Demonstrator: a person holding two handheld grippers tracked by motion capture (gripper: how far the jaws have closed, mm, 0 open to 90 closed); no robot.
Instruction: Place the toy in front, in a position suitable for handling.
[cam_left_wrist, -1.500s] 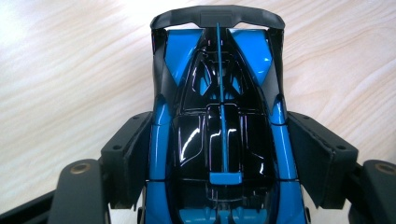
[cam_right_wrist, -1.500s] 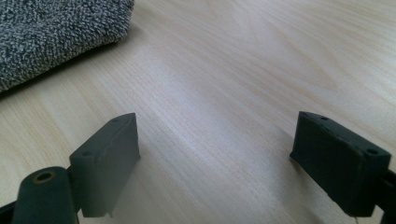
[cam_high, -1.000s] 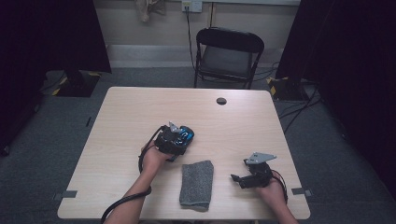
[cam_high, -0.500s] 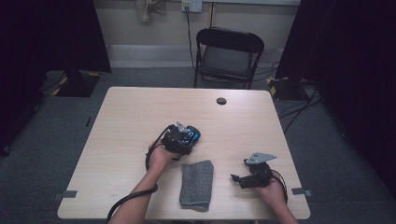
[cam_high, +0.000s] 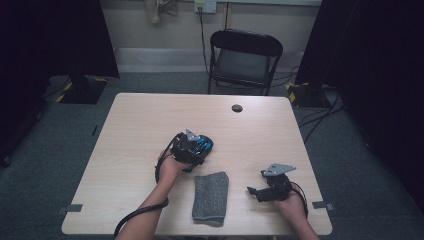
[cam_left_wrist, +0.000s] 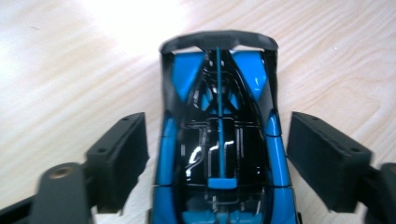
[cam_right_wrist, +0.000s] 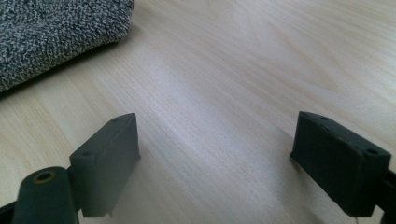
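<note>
In the high view the left gripper (cam_high: 197, 145) sits just left of the frame's centre on the table (cam_high: 130, 130), with a blue and black toy car (cam_high: 204, 144) between its jaws; the right gripper (cam_high: 256, 191) rests at lower right, well apart from the car, and a folded grey cloth (cam_high: 210, 196) lies between the two hands toward the bottom. The left hand is clearly the nearer one. In the left gripper view the toy car (cam_left_wrist: 219, 140) fills the middle, its long axis running straight up the frame along the jaws, which stand apart on either flank with a gap at each side, not yet clamped. In the right gripper view the jaws are spread wide over bare wood, the grey cloth (cam_right_wrist: 51, 32) at upper left.
</note>
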